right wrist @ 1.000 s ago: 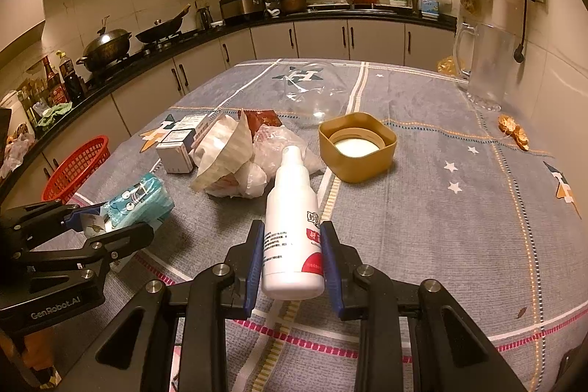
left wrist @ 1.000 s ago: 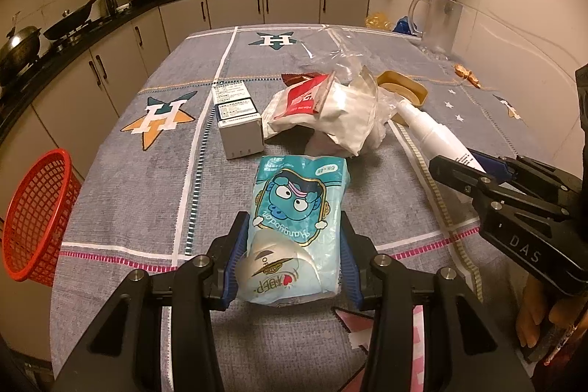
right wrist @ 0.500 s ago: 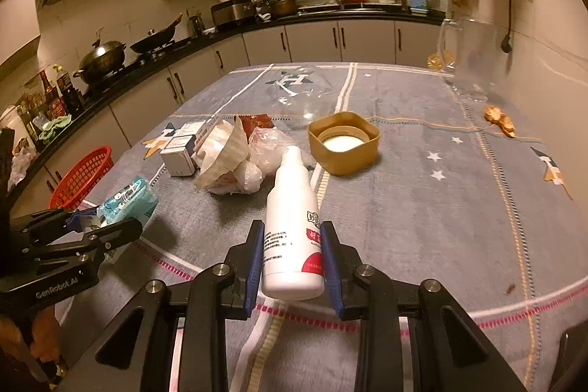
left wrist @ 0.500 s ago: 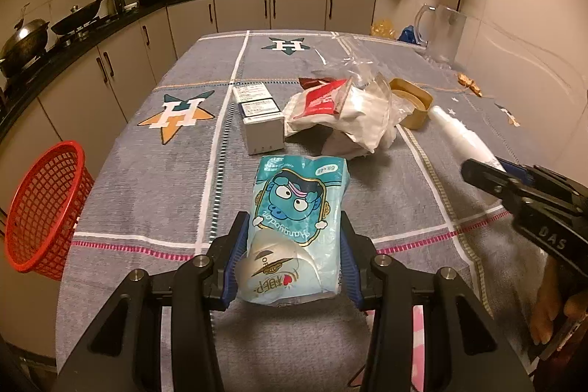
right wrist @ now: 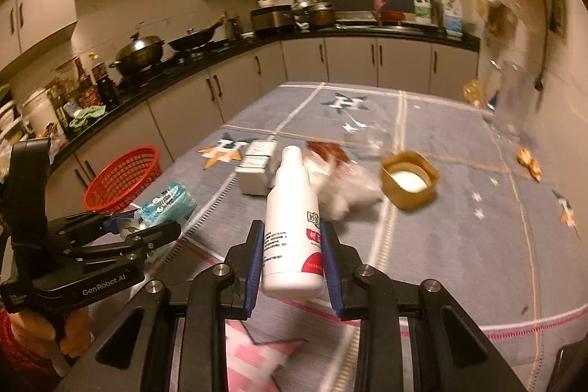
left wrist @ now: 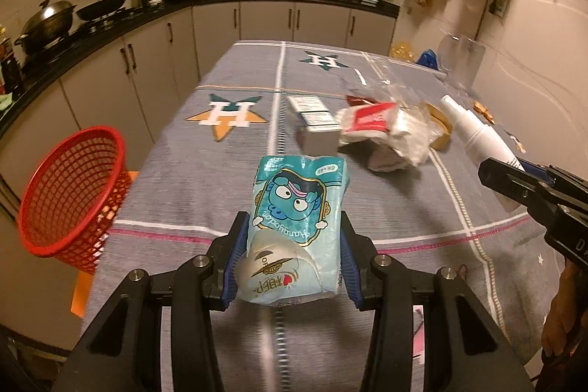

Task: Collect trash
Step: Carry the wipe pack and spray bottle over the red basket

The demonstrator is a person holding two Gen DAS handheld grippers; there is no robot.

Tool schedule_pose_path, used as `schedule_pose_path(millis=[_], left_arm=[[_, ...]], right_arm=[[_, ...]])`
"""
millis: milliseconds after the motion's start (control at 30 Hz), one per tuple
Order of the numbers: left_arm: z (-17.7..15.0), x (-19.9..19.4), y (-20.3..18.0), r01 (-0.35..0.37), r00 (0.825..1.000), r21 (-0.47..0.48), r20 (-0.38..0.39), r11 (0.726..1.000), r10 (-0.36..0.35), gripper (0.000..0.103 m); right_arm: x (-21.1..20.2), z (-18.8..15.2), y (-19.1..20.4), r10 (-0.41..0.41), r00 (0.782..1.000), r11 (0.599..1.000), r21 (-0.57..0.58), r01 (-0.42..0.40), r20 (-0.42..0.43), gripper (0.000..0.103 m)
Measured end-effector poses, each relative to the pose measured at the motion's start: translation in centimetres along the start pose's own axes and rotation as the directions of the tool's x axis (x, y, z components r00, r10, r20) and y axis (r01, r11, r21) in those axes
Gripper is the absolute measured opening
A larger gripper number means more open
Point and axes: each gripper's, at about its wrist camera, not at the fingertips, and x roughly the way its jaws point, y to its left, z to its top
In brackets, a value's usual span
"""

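My left gripper [left wrist: 292,241] is shut on a light blue tissue pack [left wrist: 296,226] with a cartoon face and holds it above the near part of the table. My right gripper [right wrist: 292,245] is shut on a white spray bottle [right wrist: 294,226] with a red label, also lifted. The bottle shows at the right of the left wrist view [left wrist: 477,135]; the tissue pack shows at the left of the right wrist view [right wrist: 167,204]. A red mesh basket [left wrist: 73,186] stands off the table's left edge, also in the right wrist view [right wrist: 123,179].
On the grey star-patterned tablecloth [left wrist: 235,153] lie a small white box [left wrist: 318,131], crumpled white wrappers with a red pack [left wrist: 382,131], and a tan square lid [right wrist: 409,180]. A clear jug [left wrist: 461,61] stands far right. Counters with pots run along the left.
Both grippers have risen and drawn back from the table with their loads. The views have swung left, so the red basket shows larger and nearer.
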Motion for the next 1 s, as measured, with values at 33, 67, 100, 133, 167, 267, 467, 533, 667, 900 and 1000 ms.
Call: schedule_pose_path(millis=[33,67,100,133,167,267,467,533,667,900,1000], left_arm=[[0.0,-0.2,0.5,-0.005,1.000,-0.007,0.003,1.000,0.005,0.044],[0.0,-0.4,1.0,-0.011,1.000,-0.014,0.008,1.000,0.012,0.044],[0.0,-0.6,1.4,-0.017,1.000,-0.023,0.012,1.000,0.018,0.044],[0.0,-0.7,2.0,-0.021,1.000,-0.035,0.015,0.999,0.022,0.044],[0.0,-0.9,2.6,-0.023,1.000,-0.047,0.017,0.999,0.024,0.044],[-0.2,-1.1,4.0,-0.036,0.999,-0.070,0.020,0.997,0.037,0.044],[-0.6,-1.6,6.7,-0.057,0.998,-0.114,0.024,0.992,0.060,0.044],[-0.6,-1.7,7.7,-0.066,0.997,-0.128,0.025,0.990,0.070,0.044],[-0.6,-2.2,9.7,-0.093,0.995,-0.155,0.032,0.984,0.099,0.044],[-0.7,-3.4,13.4,-0.150,0.986,-0.207,0.042,0.967,0.162,0.044],[-0.6,-3.6,15.0,-0.177,0.981,-0.226,0.043,0.958,0.191,0.044]], right_arm=[[0.2,0.2,0.6,0.010,1.000,1.000,-0.009,-0.010,-0.003,0.033],[0.4,0.4,1.1,0.021,1.000,1.000,-0.018,-0.021,-0.006,0.033],[0.7,0.6,1.7,0.029,1.000,0.999,-0.028,-0.029,-0.010,0.033],[0.9,0.8,2.3,0.034,0.999,0.999,-0.038,-0.034,-0.013,0.033],[1.2,0.9,2.7,0.038,0.999,0.998,-0.046,-0.039,-0.017,0.033],[2.1,1.3,4.0,0.060,0.998,0.996,-0.059,-0.062,-0.034,0.033],[4.1,1.7,5.7,0.091,0.993,0.993,-0.069,-0.096,-0.076,0.033],[4.8,1.8,6.1,0.103,0.990,0.991,-0.071,-0.110,-0.093,0.033],[5.7,2.2,7.3,0.127,0.985,0.986,-0.091,-0.138,-0.118,0.033],[7.2,3.5,9.3,0.201,0.966,0.972,-0.088,-0.218,-0.164,0.033],[8.0,4.0,10.3,0.228,0.956,0.965,-0.087,-0.246,-0.183,0.033]])
